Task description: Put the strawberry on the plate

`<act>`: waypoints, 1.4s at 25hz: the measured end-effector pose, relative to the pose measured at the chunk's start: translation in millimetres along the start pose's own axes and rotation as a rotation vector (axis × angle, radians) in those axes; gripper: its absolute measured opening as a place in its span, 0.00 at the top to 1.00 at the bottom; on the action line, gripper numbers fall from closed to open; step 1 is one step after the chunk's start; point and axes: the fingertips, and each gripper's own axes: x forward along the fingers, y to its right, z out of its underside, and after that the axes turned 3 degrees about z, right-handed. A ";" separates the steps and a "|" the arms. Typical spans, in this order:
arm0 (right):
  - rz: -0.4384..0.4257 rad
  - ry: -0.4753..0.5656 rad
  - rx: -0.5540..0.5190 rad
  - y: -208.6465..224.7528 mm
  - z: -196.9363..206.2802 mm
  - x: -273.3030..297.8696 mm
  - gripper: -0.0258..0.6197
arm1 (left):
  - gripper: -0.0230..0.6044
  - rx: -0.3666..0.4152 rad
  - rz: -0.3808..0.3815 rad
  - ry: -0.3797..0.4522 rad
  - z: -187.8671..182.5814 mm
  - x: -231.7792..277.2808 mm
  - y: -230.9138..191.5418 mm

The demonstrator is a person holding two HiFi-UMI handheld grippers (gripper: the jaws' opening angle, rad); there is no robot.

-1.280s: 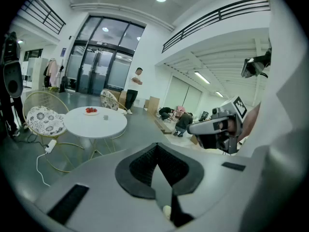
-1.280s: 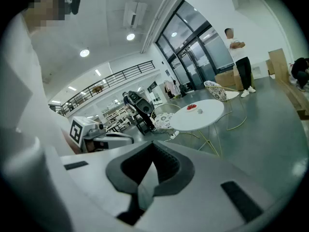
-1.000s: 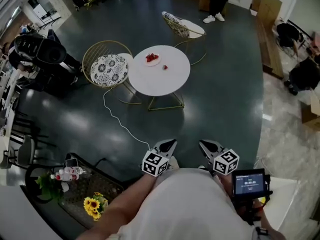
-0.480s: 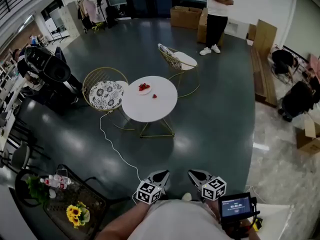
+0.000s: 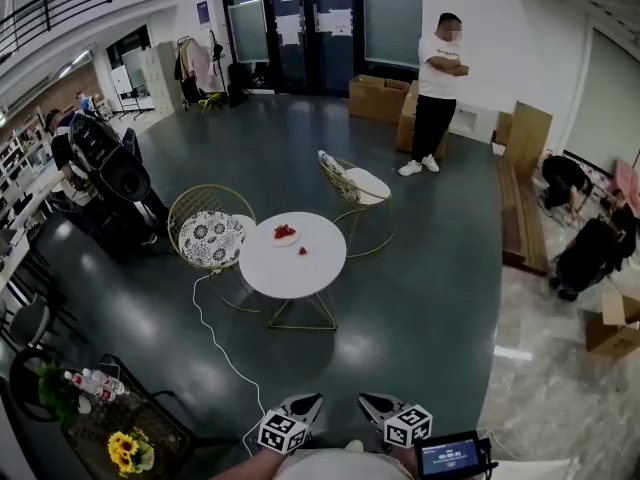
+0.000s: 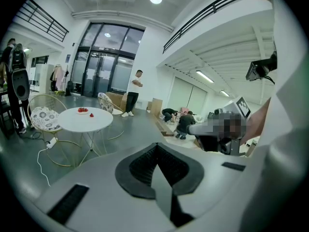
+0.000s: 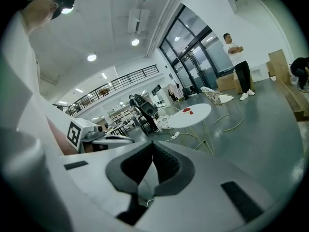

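Far ahead stands a round white table (image 5: 293,266). On it a white plate (image 5: 285,234) holds red strawberries, and a single strawberry (image 5: 303,251) lies on the tabletop just right of the plate. Both grippers are held close to my body at the bottom edge, well short of the table. My left gripper (image 5: 311,399) and right gripper (image 5: 364,399) point toward it, both shut with nothing between the jaws. The left gripper view shows the table (image 6: 85,121), plate (image 6: 83,110) and strawberry (image 6: 92,113) small beyond the left gripper (image 6: 155,147). The right gripper (image 7: 151,144) faces the table (image 7: 194,115).
Two gold wire chairs (image 5: 211,236) (image 5: 355,181) flank the table. A white cable (image 5: 217,339) trails across the dark floor toward me. A person (image 5: 436,93) stands at the back; others crouch at the right (image 5: 566,180). A low table with sunflowers (image 5: 124,449) is at my left.
The head view has tilted upward: the table sits lower in the frame, the standing person and doors have come into view, and both grippers have slid to the bottom edge, still shut.
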 end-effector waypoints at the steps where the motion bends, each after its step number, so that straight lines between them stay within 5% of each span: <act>1: -0.002 0.000 -0.001 -0.7 1.2 -1.5 0.95 | 0.95 0.003 0.000 0.004 -0.2 0.1 2.0; 35: 0.006 0.014 0.032 31.1 -2.9 -14.5 0.95 | 0.95 0.002 -0.038 0.007 -10.5 17.7 7.9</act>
